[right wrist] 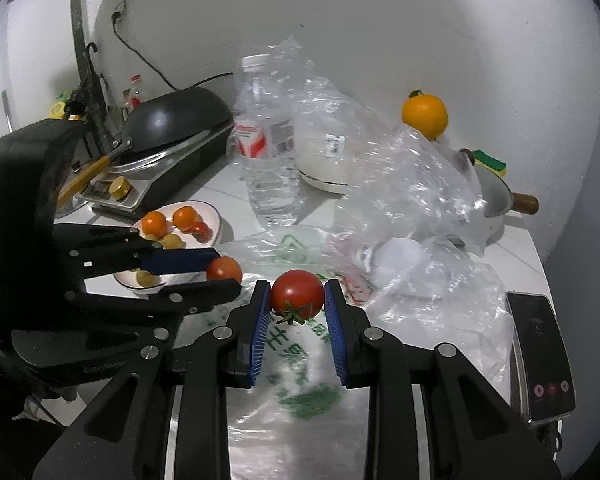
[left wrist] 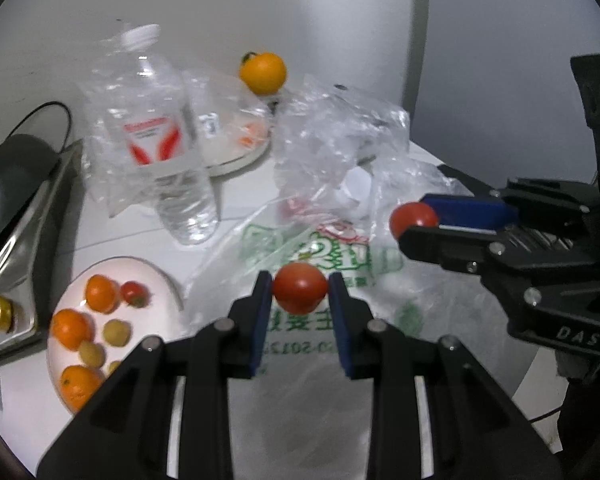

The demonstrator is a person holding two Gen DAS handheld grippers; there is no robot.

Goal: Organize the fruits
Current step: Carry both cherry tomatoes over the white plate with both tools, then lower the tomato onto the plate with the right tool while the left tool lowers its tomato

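tomatoes: one (left wrist: 299, 287) pinched in left gripper (left wrist: 300, 294), one (right wrist: 297, 294) in right gripper (right wrist: 297, 300); set each gently on plate (left wrist: 156, 276) at desk's left edge, avoiding bottle (left wrist: 160, 136)

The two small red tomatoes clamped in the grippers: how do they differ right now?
The tomato in the left gripper shows bare, smooth skin with no stem visible, while the tomato in the right gripper shows its green stem, turned toward the camera. In the right wrist view the left one looks more orange-red and the right one deeper red. Both are small, round, pinched between blue pads and held above the printed plastic bag.
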